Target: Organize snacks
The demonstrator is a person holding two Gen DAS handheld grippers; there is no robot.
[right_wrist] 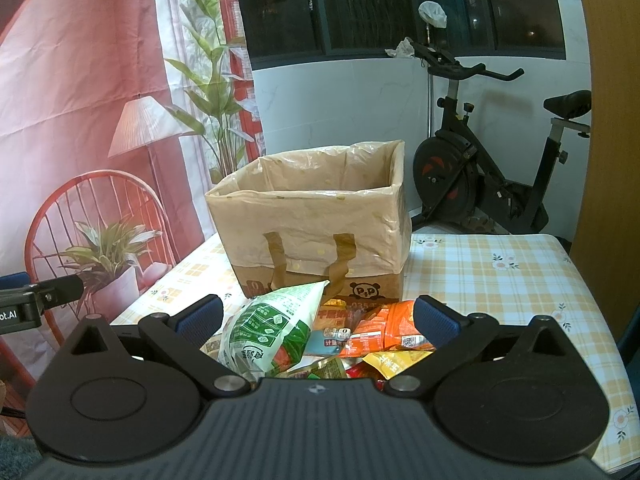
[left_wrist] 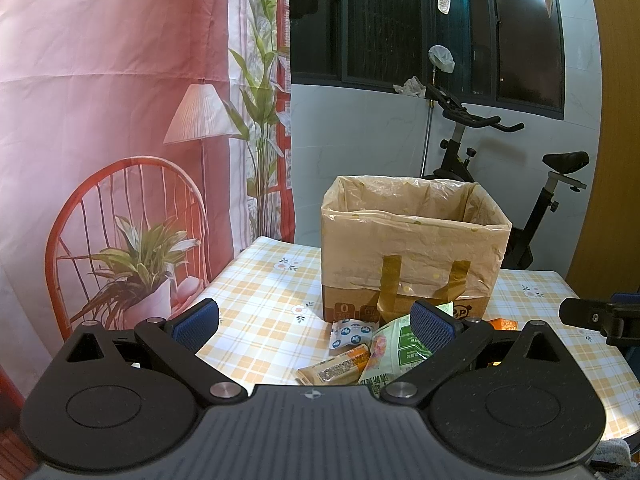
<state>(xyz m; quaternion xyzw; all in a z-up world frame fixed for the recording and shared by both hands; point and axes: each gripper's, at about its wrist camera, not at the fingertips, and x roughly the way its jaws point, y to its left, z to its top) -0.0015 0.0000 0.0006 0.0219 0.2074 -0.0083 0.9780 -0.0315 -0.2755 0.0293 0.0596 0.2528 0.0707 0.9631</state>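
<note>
- Evidently the sorting has barely begun: the snacks lie in a loose heap on the worktop at the foot of the lined cardboard box, on its near side.
- Box interior: only the upper liner is visible from either wrist view; whether any packet is already inside cannot be told.
- Heap contents: a green-and-white bag at 9 o'clock of the pile, an orange packet at 3 o'clock, smaller wrapped bars beneath.
- Left gripper: fingers spread wide, nothing between them, poised over the pile's 9 o'clock edge.
- Right gripper: fingers wide apart, empty, straddling the heap.
- Judgement: essentially every visible packet remains to be picked and placed.
</note>
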